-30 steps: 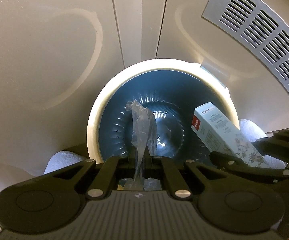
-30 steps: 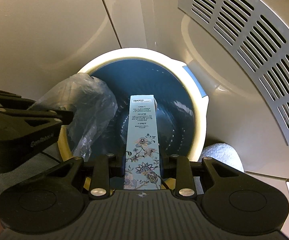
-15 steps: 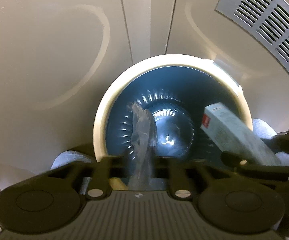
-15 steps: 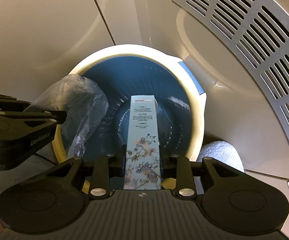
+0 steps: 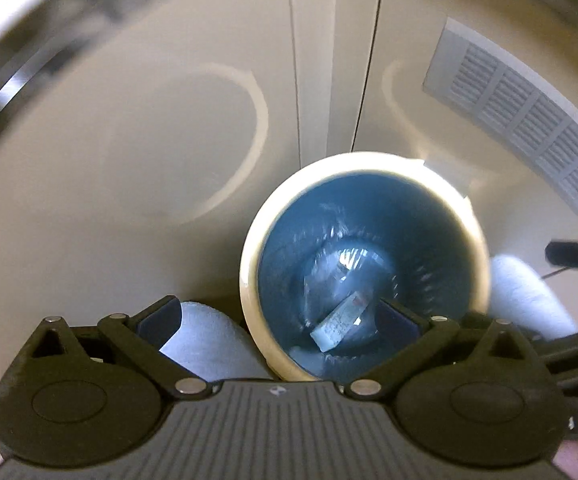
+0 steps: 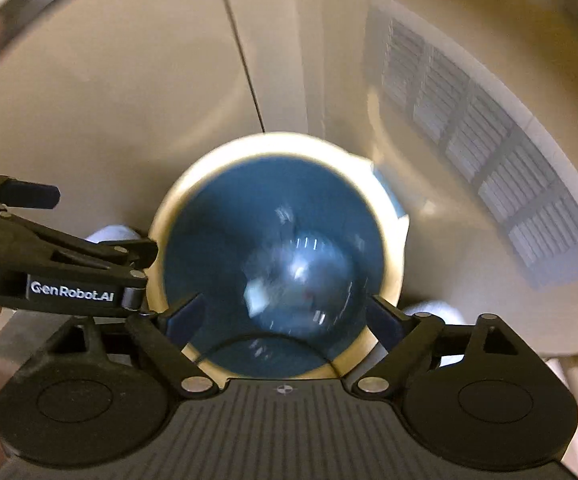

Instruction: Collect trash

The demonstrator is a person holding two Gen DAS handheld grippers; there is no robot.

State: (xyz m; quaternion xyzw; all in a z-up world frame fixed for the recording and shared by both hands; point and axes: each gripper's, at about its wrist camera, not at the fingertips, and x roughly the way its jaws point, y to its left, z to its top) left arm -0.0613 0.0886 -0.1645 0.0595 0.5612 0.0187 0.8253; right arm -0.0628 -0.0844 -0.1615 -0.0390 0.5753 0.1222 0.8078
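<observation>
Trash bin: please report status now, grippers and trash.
Left gripper and right gripper open, jaws just opened, empty. Box and plastic bag inside trash bin. Nothing in the way.

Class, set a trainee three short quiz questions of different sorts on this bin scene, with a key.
1. True or false: the left tongs grip the plastic bag.
2. Where does the box lie? A) in the bin B) on the floor C) in the right tongs
3. Fill in: the bin's inside is ___.

Key: 1 false, both tongs have just opened and hold nothing; 2 A; 3 blue.
</observation>
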